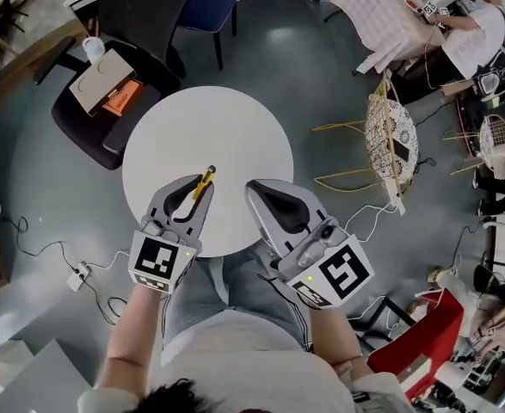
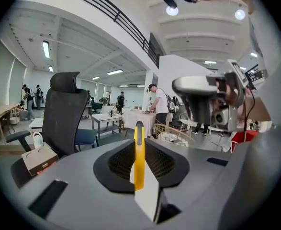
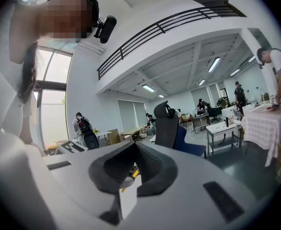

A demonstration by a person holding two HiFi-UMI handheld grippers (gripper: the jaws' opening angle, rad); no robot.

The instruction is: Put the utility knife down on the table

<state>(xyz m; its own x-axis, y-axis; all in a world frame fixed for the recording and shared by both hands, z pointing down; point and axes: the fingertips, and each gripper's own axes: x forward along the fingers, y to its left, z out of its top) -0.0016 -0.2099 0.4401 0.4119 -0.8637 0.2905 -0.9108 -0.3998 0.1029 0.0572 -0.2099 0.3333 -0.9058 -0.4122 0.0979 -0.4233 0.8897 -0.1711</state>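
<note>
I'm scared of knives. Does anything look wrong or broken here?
Nothing stands out. The yellow knife is pinched in the left tool over the white table; nothing looks spilled or broken.

The head camera looks steeply down on the round worktop point(image 1: 209, 136), with the left tongs point(image 1: 199, 188) and right tongs point(image 1: 261, 192) near the frame's lower middle. Each tongs camera sits just behind its own jaws and looks roughly level across the room. The left one has the knife point(image 2: 139, 157) close up. All three views share the black chair point(image 1: 140, 7): this chair point(image 2: 63, 109) is at left in the left tongs view, and the chair point(image 3: 168, 123) is near centre in the right.
</note>
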